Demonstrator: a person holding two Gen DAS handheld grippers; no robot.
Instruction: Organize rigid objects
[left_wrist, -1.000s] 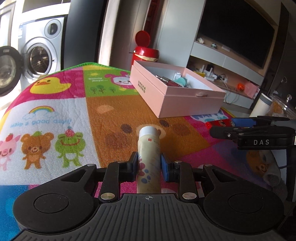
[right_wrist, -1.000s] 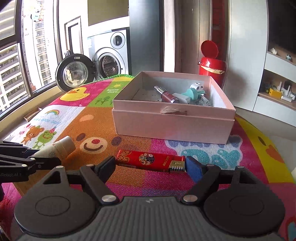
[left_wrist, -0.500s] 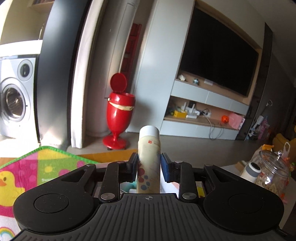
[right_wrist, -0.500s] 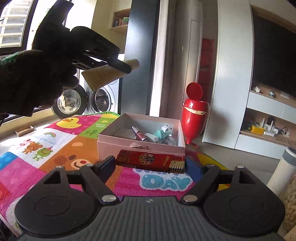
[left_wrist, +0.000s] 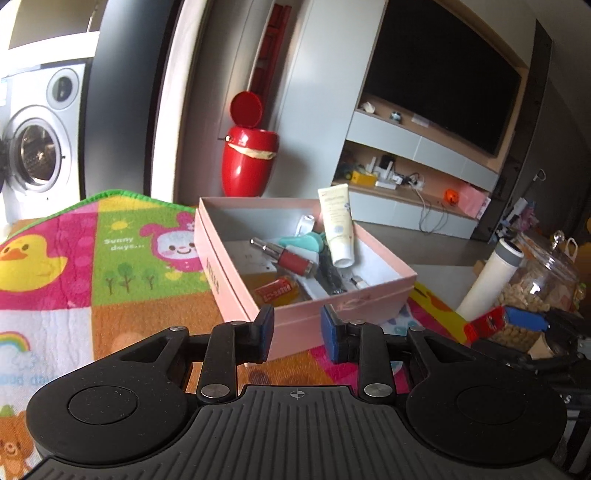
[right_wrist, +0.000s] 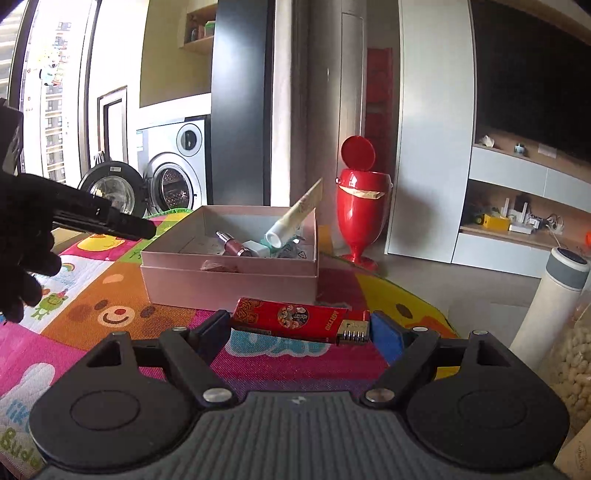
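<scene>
The left gripper (left_wrist: 296, 329) is spread with nothing between its blue pads, hanging just in front of the near wall of the pink box (left_wrist: 314, 317). From the right wrist view it shows as a dark arm (right_wrist: 103, 218) reaching in from the left, above the mat and to the left of the box.

The right gripper (right_wrist: 300, 328) pinches a red lighter (right_wrist: 295, 320) crosswise, its metal end against the blue pad on the right. It is held above the mat, in front of the box's near wall.

The pink box (right_wrist: 229, 275) sits open on the colourful cartoon mat (left_wrist: 92, 258) that covers the worktop. Inside it a cream tube (left_wrist: 337, 225) leans cap-down against the far wall, its crimped end sticking up past the rim. Beside it lie a small red bottle with a silver cap (left_wrist: 291, 256), a teal item (left_wrist: 303, 242) and an orange-and-red packet (left_wrist: 277, 290); other small things in the box are too jumbled to tell apart.

Beyond the box stands a red bin (right_wrist: 360, 206) with its lid up, on the floor. A white flask (right_wrist: 554, 295) with a grey top and a glass jar (left_wrist: 539, 280) stand off to the right. A washing machine (right_wrist: 173, 181) with its door open is at the back left.
</scene>
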